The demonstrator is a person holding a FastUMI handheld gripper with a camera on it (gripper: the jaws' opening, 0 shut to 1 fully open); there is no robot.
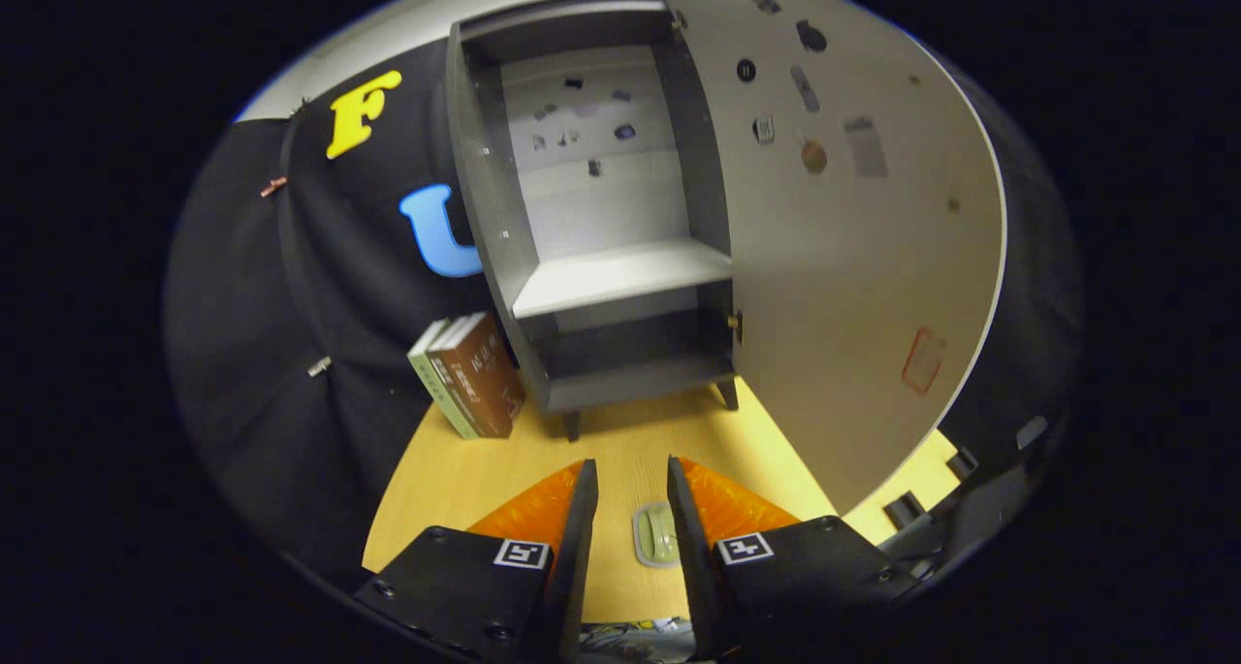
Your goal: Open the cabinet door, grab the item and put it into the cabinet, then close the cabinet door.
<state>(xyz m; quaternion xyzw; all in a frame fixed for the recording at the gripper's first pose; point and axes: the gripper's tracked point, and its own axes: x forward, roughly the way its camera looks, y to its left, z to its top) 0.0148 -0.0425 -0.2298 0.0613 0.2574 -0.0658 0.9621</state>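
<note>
A small grey cabinet [601, 286] stands on the wooden table [456, 490] beyond my fingers. Its white door [853, 257] is swung wide open to the right, with small stickers on its inner face. Inside, a pale shelf [620, 276] and the bottom compartment [630, 378] hold nothing. A small pale green oblong item [655, 536] lies flat on the table between my fingers, close to the right one. My gripper [630, 480] is open above the table, and neither finger touches the item.
Upright books [470, 373], one brown and the others with pale green spines, lean against the cabinet's left side. Black cloth walls the booth at the left. The open door's lower edge reaches over the table close to my right finger. Dark hardware [960, 490] sits beyond the door.
</note>
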